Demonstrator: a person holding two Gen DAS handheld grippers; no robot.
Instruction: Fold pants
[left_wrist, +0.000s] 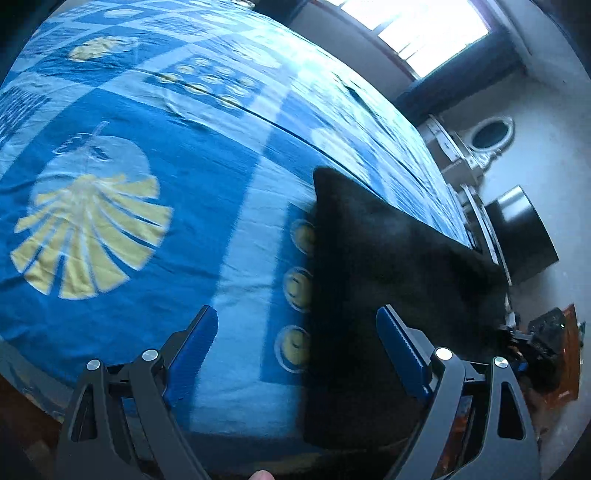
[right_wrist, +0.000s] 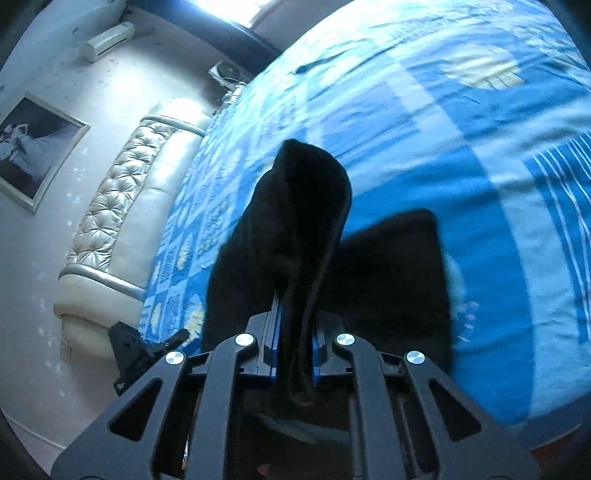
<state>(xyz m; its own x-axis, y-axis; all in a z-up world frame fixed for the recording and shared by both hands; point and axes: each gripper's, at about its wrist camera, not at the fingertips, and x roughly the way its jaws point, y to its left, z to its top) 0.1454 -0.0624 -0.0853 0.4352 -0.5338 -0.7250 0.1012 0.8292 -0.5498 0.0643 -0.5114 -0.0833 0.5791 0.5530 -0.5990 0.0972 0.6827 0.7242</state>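
Pants (right_wrist: 295, 221), black and limp, are pinched between the pressed-together pads of the right tool (right_wrist: 295, 347), a fold of cloth rising ahead of the jaws while the rest lies flat on the bed (right_wrist: 480, 229) near its front edge. To fold well, that pinch should probably carry the raised edge straight over the flat part, low and taut, so the layers line up. Off to the side, the left tool (left_wrist: 297, 347) hangs spread and empty above the blue bedspread (left_wrist: 147, 258), just beside the pants; it could likely pin the flat layer against sliding.
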